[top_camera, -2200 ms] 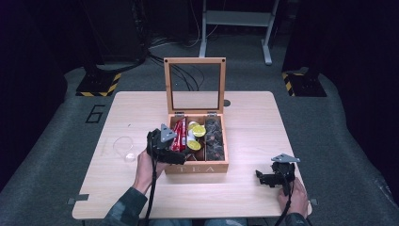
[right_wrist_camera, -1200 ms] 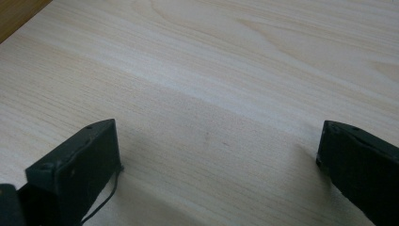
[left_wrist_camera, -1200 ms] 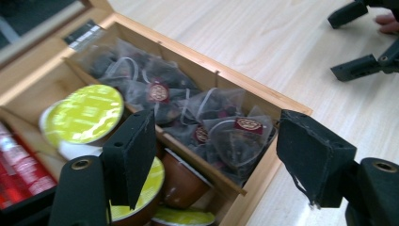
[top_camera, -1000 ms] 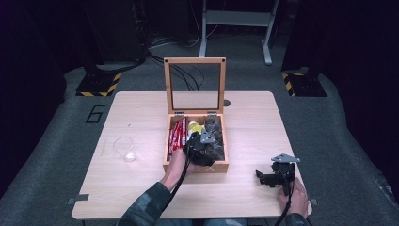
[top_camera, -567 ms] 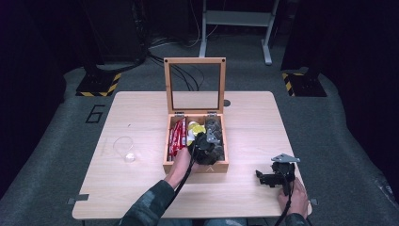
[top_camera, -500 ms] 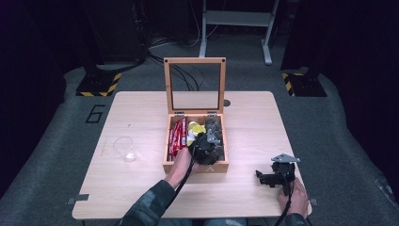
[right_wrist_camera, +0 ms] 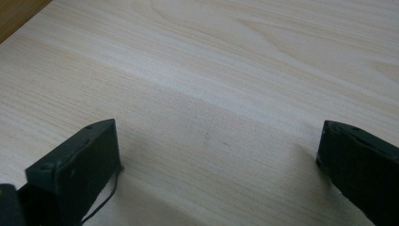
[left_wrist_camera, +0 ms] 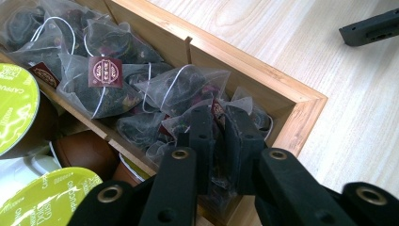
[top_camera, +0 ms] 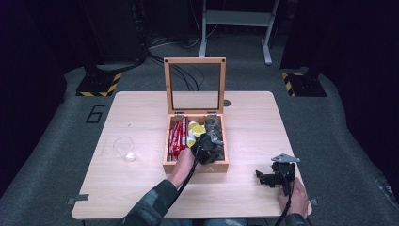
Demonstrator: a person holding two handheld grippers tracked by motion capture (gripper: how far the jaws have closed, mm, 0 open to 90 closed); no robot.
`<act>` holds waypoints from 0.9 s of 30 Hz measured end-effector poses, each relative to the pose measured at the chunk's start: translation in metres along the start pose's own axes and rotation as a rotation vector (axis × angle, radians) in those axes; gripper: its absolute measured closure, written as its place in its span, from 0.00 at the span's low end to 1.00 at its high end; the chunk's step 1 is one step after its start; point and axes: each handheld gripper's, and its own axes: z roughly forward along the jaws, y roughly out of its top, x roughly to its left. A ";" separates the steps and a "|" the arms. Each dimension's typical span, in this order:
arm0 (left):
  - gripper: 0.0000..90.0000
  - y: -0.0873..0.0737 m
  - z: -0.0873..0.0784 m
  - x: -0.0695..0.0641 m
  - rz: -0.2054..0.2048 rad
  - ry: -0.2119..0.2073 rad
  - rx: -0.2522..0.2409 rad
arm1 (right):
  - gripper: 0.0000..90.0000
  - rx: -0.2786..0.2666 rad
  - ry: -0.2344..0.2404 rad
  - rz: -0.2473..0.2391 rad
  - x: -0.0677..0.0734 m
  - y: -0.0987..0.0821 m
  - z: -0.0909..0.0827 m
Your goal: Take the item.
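Upright, tea bag [left_wrist_camera: 217, 117] between left tongs [left_wrist_camera: 219, 123]

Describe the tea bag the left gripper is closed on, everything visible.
The tea bag is a clear mesh pouch of dark loose tea with a white string and a small maroon tag. It lies in the near right-hand compartment of the wooden box, among similar bags. The left gripper has just closed its jaws and pinches the pouch's upper fold between its black pads; the rest rests on the neighbouring bags.

My left gripper [left_wrist_camera: 219, 123] hides the tea bag [left_wrist_camera: 214, 141] where it is pinched. Capsule [left_wrist_camera: 14, 110] lids cut by frame edge; print unreadable.
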 end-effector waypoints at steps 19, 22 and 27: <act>0.93 0.002 -0.028 0.007 0.008 0.026 -0.084 | 0.00 0.000 0.000 0.002 0.000 0.000 0.000; 0.93 0.004 -0.033 0.006 0.014 0.033 -0.094 | 0.00 0.000 0.000 -0.001 0.000 0.000 0.000; 0.93 0.009 -0.044 0.005 0.031 0.053 -0.110 | 0.00 0.000 0.000 0.000 0.000 0.000 0.000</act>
